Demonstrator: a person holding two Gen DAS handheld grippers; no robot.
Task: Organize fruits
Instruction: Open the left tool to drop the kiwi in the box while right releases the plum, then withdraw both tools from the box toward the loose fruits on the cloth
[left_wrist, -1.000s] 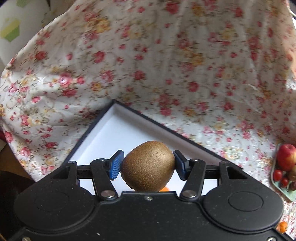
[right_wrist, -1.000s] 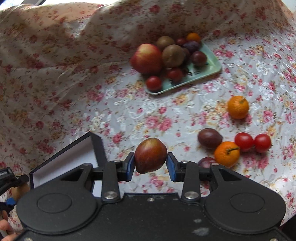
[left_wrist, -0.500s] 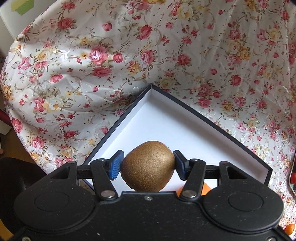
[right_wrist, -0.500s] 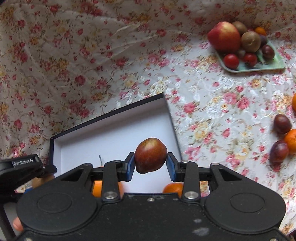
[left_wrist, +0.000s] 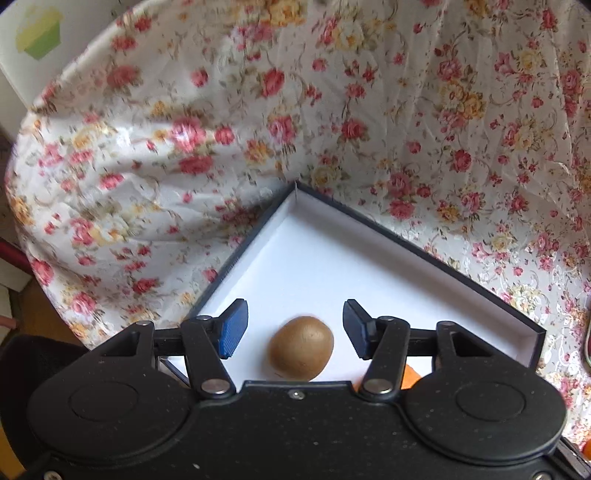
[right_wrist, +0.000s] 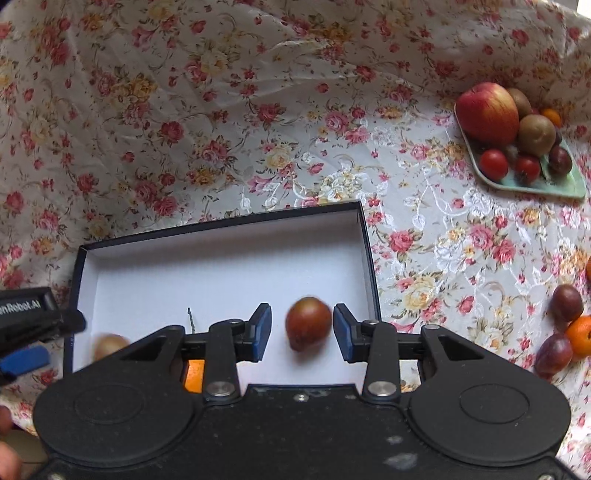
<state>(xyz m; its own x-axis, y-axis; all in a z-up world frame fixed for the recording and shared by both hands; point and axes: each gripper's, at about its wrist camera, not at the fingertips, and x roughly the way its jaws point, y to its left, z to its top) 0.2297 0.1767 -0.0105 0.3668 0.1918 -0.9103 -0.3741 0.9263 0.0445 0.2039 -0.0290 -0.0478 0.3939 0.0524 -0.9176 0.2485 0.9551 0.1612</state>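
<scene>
Fingers (left_wrist: 232, 328) of the left gripper (left_wrist: 295, 328) stand spread apart over the box (left_wrist: 424, 254), and the kiwi (left_wrist: 301, 348) lies free between them on the box's white floor. The right gripper (right_wrist: 301, 332) is likewise spread, with a blurred reddish plum (right_wrist: 308, 323) between its pads, touching neither, over the box's right part. Beyond the box's far right corner sits a green tray (right_wrist: 546, 182) piled with fruit; loose plums and an orange (right_wrist: 580, 336) lie to the box's right on the floral cloth (right_wrist: 221, 129).
</scene>
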